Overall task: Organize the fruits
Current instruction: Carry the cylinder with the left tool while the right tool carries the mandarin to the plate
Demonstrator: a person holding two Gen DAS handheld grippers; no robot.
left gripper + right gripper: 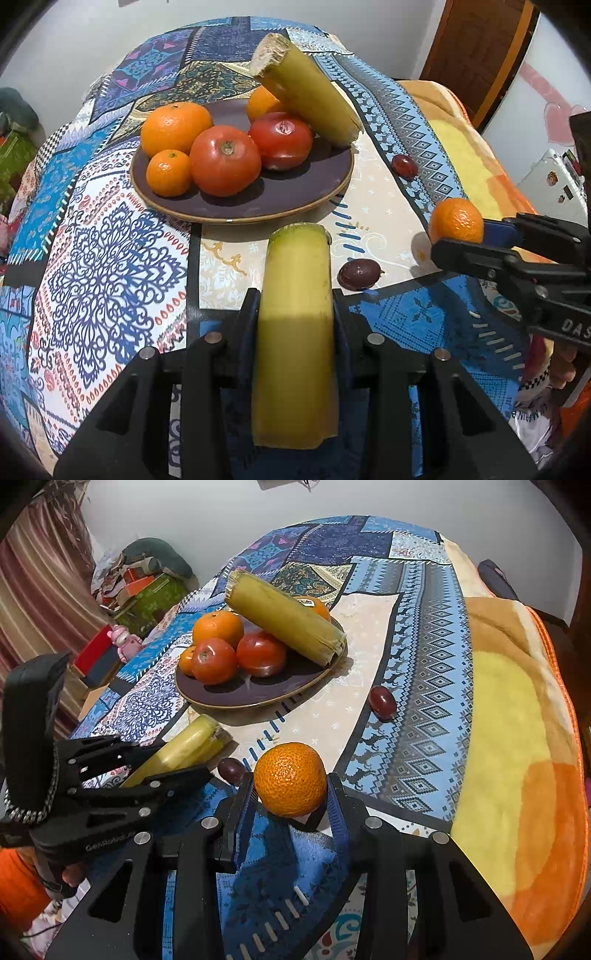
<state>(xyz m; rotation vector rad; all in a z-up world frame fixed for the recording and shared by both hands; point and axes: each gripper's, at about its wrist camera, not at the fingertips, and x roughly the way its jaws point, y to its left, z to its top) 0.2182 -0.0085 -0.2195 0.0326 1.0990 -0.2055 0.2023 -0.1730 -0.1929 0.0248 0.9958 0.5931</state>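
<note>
My left gripper (294, 295) is shut on a yellow-green cane piece (295, 350), which points toward the dark purple plate (258, 210). The plate holds three oranges, two tomatoes (225, 160) and a second cane piece (310, 98) leaning across its far side. My right gripper (290, 781) is shut on a mandarin (291, 777) above the patterned cloth, right of the left gripper (181, 760). From the left wrist view the right gripper (458, 236) and its mandarin (457, 219) hang at the right edge. The plate (221, 698) lies ahead and to the left in the right wrist view.
Two dark red grapes lie on the cloth: one (405, 165) right of the plate, one (360, 274) near both grippers. An orange and yellow blanket (517, 757) covers the table's right side. Boxes and a pink toy (125, 640) sit beyond the left edge.
</note>
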